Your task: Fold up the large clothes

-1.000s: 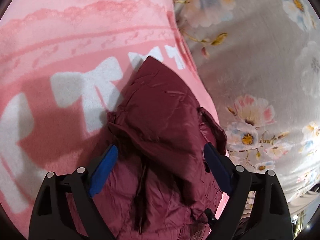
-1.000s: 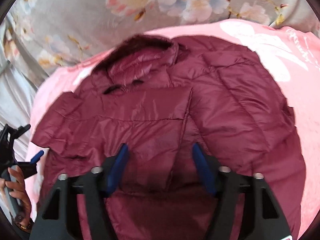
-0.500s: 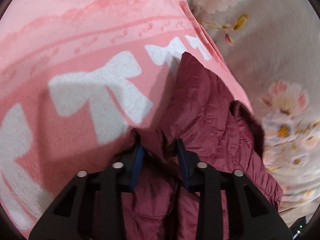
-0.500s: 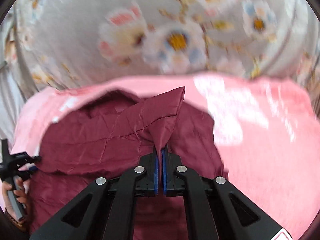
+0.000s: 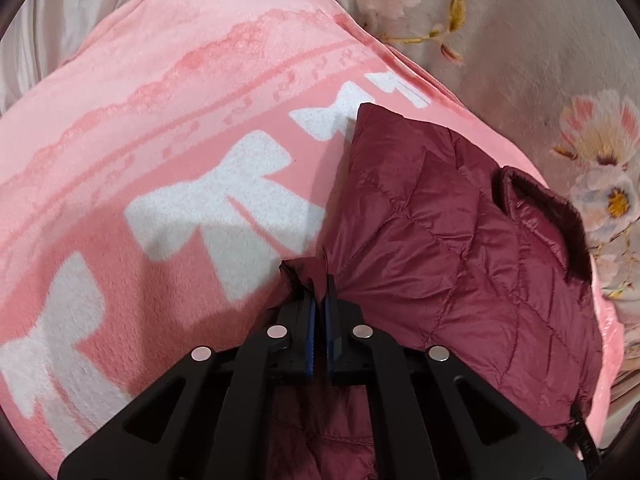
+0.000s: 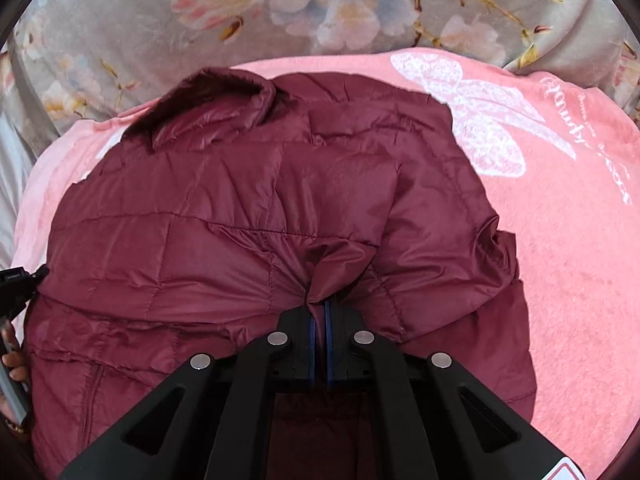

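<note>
A maroon quilted puffer jacket [image 6: 248, 216] lies on a pink blanket [image 6: 568, 240], collar [image 6: 224, 92] toward the far side. In the left wrist view the jacket [image 5: 460, 248] lies to the right on the pink blanket [image 5: 140, 128]. My left gripper [image 5: 319, 300] is shut on a bunched fold of the jacket's edge. My right gripper [image 6: 319, 312] is shut on a pinch of jacket fabric near the middle of its near side. The left gripper [image 6: 16, 280] also shows at the left edge of the right wrist view, held by a hand.
A grey floral bedspread [image 6: 320, 4] lies under and beyond the blanket; it also shows in the left wrist view [image 5: 540, 60]. The blanket has white bow prints [image 5: 224, 184] and a white dragonfly print [image 6: 472, 112].
Both grippers went from open to shut on jacket fabric. The right gripper lifted a flap half a second ago; the fabric now lies lower and spread over the jacket.
</note>
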Available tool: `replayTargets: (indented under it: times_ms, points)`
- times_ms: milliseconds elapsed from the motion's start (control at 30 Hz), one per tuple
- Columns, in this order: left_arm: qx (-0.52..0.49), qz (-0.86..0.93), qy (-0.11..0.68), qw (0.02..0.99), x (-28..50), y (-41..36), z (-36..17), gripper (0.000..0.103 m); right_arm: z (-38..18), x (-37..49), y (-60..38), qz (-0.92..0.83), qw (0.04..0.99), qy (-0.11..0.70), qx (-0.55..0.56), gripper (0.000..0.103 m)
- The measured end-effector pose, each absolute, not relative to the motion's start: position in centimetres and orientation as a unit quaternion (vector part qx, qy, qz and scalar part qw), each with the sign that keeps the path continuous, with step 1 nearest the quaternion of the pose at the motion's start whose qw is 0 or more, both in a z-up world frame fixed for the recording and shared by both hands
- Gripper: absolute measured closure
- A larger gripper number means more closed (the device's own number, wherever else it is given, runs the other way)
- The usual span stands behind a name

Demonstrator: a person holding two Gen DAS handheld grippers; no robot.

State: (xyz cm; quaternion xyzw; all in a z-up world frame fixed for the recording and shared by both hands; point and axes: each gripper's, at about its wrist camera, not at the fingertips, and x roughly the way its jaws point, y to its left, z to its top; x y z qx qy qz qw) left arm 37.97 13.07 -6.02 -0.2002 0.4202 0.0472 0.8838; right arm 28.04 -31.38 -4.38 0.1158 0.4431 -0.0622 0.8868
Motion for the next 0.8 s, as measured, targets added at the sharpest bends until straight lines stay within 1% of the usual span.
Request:
replayTargets:
  times_ms: [67,167,233,267,400,433,467,500,533,600,700,800]
  points:
    - [-0.184,0.055,0.423,0.886,37.8,12.7,-5.8,0.101,-4.3,28.0,-31.2,-0.063,0.885,0.447,0.111,0.100]
    - [-0.144,0.056,0.421,0.894,36.7,12.0,-4.5,0.098,-3.3,27.2,-31.5,-0.065,0.883,0.450,0.117,0.094]
    - [-0.107,0.033,0.420,0.901,35.8,11.5,-2.9,0.098,-1.7,26.1,-31.8,-0.072,0.886,0.441,0.124,0.093]
    - [-0.094,0.017,0.415,0.905,35.2,11.3,-1.7,0.097,-0.5,25.5,-31.8,-0.075,0.892,0.429,0.126,0.093]
    - [-0.089,-0.017,0.378,0.921,35.0,10.0,3.3,0.089,3.5,25.6,-31.1,-0.058,0.910,0.387,0.135,0.089]
    - [-0.095,-0.032,0.370,0.924,35.8,8.9,4.6,0.083,4.3,26.6,-30.4,-0.046,0.912,0.384,0.135,0.090]
    - [-0.095,-0.040,0.369,0.924,36.6,7.9,5.0,0.069,4.6,27.4,-29.6,-0.038,0.914,0.383,0.132,0.089]
    - [-0.094,-0.053,0.371,0.922,37.8,6.4,5.3,0.063,4.8,28.8,-28.5,-0.029,0.915,0.381,0.125,0.088]
    - [-0.097,-0.060,0.376,0.919,38.7,5.3,5.2,0.059,4.8,29.8,-27.7,-0.024,0.916,0.381,0.119,0.088]
    - [-0.101,-0.076,0.402,0.907,40.9,2.6,3.7,0.059,4.0,32.0,-26.4,-0.014,0.917,0.384,0.110,0.088]
    - [-0.071,-0.079,0.445,0.889,43.0,-0.3,0.4,0.059,0.6,35.3,-25.0,-0.013,0.900,0.425,0.098,0.088]
    - [-0.041,-0.073,0.478,0.874,43.1,-1.3,-3.2,0.060,-1.9,35.2,-23.9,0.001,0.883,0.460,0.090,0.088]
